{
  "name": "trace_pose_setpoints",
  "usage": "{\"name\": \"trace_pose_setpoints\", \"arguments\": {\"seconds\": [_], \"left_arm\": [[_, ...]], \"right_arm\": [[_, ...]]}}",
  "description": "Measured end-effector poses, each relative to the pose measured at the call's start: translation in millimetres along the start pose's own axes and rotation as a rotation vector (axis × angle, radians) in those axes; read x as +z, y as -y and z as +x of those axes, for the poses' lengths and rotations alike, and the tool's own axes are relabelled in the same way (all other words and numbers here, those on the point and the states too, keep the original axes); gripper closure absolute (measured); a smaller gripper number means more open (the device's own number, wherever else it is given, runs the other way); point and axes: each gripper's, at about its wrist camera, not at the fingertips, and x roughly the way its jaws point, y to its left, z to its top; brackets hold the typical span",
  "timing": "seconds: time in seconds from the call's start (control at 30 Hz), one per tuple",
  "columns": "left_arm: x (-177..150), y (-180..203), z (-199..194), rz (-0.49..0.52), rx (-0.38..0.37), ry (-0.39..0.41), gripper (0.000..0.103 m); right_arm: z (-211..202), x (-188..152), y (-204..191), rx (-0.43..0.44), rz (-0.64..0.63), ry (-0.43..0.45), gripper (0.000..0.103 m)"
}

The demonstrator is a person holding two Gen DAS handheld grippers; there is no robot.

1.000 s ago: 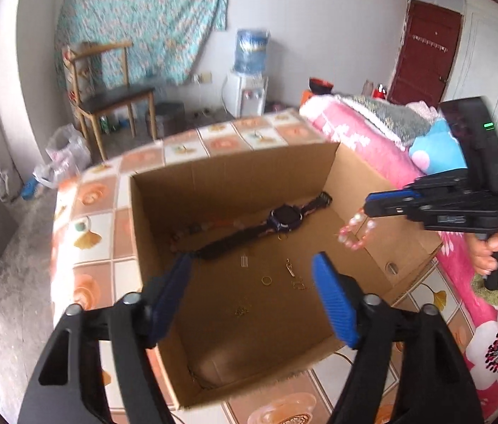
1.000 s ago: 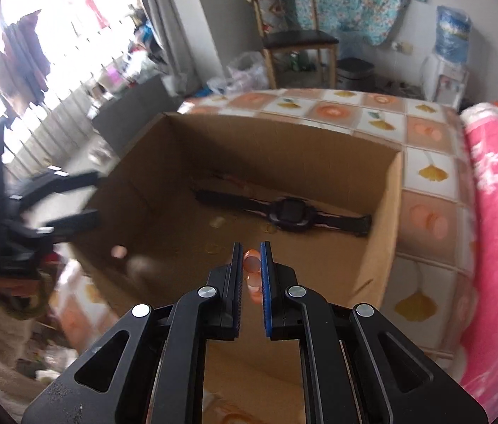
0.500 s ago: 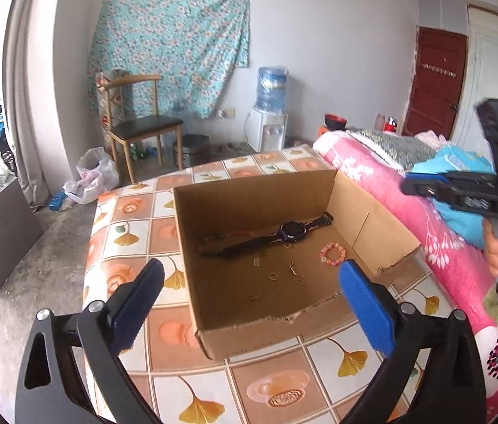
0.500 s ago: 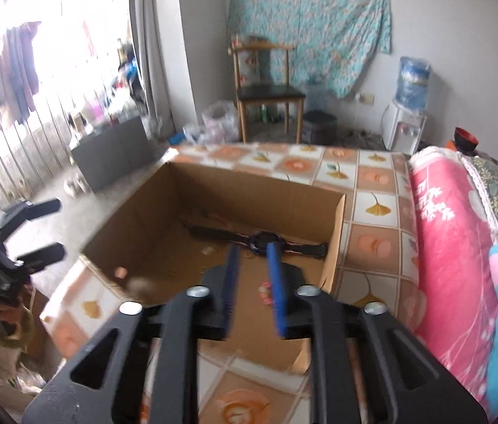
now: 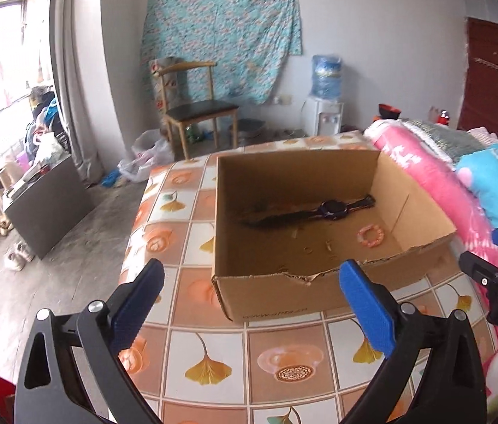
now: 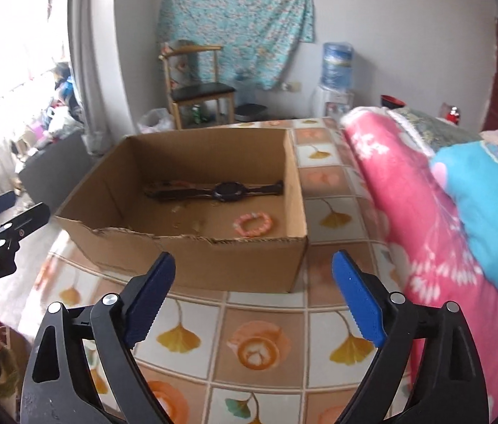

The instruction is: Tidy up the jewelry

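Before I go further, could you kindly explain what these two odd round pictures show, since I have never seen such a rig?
There is no robot here. A person holds a hand-held gripper in each hand, each with two blue-padded fingers and a wide-angle camera looking forward along them. That lens makes the pictures round and bent.

One picture is from the left gripper, the other from the right gripper. Each view also catches the other tool at its edge.

Both are open and hold nothing, and both are short of the box, which stands on a table with a tiled pattern. In the box lie a black watch, a pink bead bracelet and some small bits, too small to identify. A pink blanket lies beside the table.
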Motion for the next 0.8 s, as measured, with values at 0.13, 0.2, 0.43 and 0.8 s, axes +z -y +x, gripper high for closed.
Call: {"name": "trace_pose_setpoints", "arguments": {"seconds": [0.13, 0.2, 0.43, 0.8], "left_arm": [[-1, 6, 6, 0.007, 0.029, -0.028, 0.006], [-2, 10, 9, 0.016, 0.049, -0.038, 0.006], [-6, 19, 15, -0.022, 0.059, -0.082, 0.006], [-8, 26, 27, -0.054, 0.047, -0.135, 0.006]], "right_arm": [[2, -1, -4, -0.033, -0.002, -0.003, 0.01], [4, -1, -5, -0.044, 0.008, -0.004, 0.009], [13, -1, -6, -0.064, 0.063, -0.03, 0.008], [25, -6, -13, -0.075, 0.054, -0.08, 0.008]]}}
